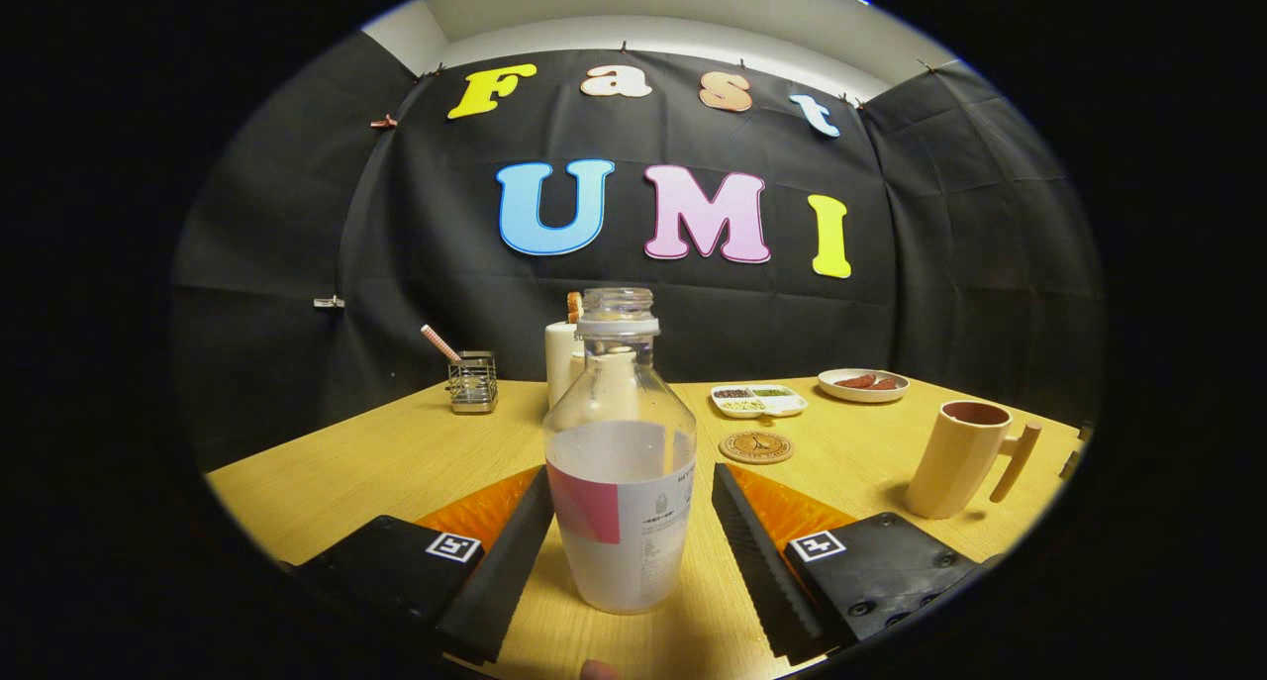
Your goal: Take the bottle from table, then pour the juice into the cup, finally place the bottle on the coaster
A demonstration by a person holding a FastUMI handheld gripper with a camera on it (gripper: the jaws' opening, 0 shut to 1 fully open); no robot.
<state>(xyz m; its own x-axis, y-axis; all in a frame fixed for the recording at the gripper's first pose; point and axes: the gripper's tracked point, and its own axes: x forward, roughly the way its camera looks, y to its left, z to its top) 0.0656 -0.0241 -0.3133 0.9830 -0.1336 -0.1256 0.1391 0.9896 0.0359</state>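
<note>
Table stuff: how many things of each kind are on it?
Bottles: 1, clear bottle, uncapped, between the open fingers of the gripper
Cups: 1, handled cup
Coasters: 1, round coaster
Food dishes: 2, divided tray and plate
Wire holders: 1
White containers: 1
Total: 7

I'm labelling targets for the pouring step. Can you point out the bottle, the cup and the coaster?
bottle [621,462]: gripper view, on its clear body, standing between the open gripper's fingers.
cup [958,459]: gripper view, on its side wall, beside the handle.
coaster [756,446]: gripper view, on its round top face.
</note>
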